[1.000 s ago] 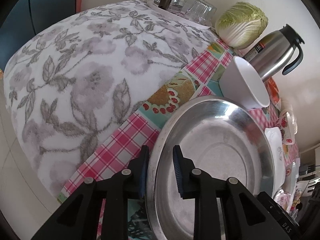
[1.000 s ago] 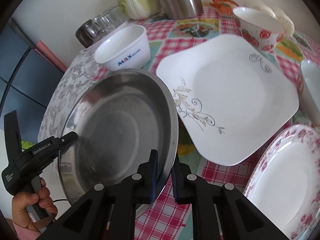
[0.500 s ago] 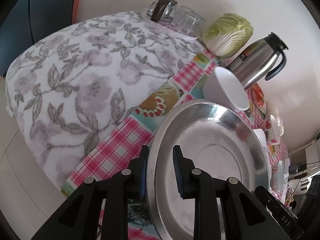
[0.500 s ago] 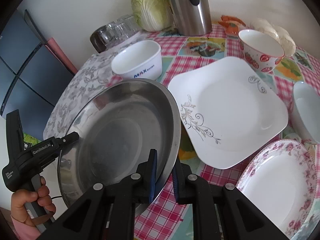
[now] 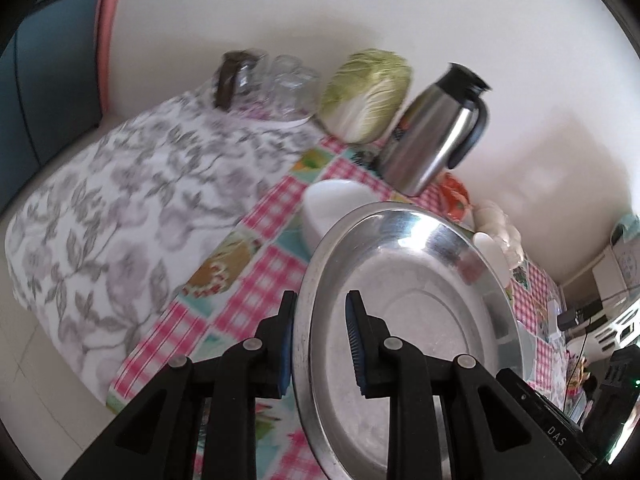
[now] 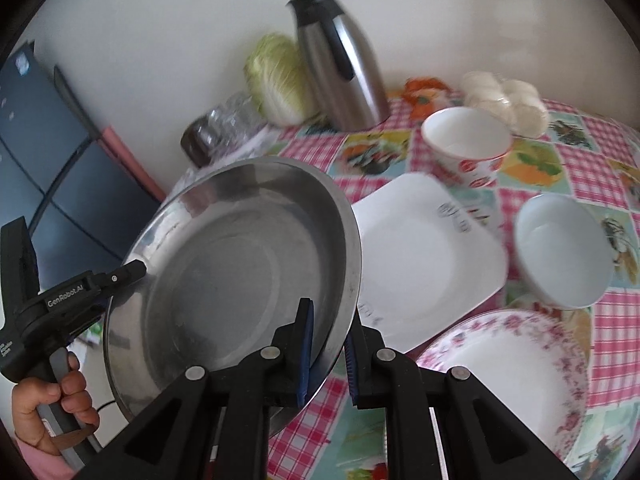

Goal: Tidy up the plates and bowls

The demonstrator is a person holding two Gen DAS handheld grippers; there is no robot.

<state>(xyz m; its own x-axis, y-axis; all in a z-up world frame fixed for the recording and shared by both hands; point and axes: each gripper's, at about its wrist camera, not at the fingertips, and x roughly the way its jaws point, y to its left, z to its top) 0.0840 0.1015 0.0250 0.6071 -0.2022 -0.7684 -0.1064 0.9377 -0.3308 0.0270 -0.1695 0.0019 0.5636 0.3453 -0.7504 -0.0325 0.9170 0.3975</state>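
Observation:
A large round steel plate (image 5: 404, 320) (image 6: 224, 276) is held off the table by both grippers. My left gripper (image 5: 320, 336) is shut on its left rim; it also shows in the right wrist view (image 6: 120, 276). My right gripper (image 6: 328, 352) is shut on its right rim. On the table lie a white square plate (image 6: 424, 252), a floral-rimmed plate (image 6: 508, 372), a plain white bowl (image 6: 560, 252), a strawberry-patterned bowl (image 6: 464, 140) and a white bowl (image 5: 332, 204) partly hidden behind the steel plate.
A steel thermos (image 6: 340, 60), a cabbage (image 6: 280, 80), upturned glasses (image 6: 228, 120) and white buns (image 6: 504, 100) stand along the wall at the back. A floral cloth (image 5: 132, 216) covers the table's left end. A dark blue cabinet (image 6: 60, 184) is beyond the left edge.
Both grippers have lifted the steel plate up and toward the right, over the square plate's edge. Both views are blurred by motion and now show more of the wall.

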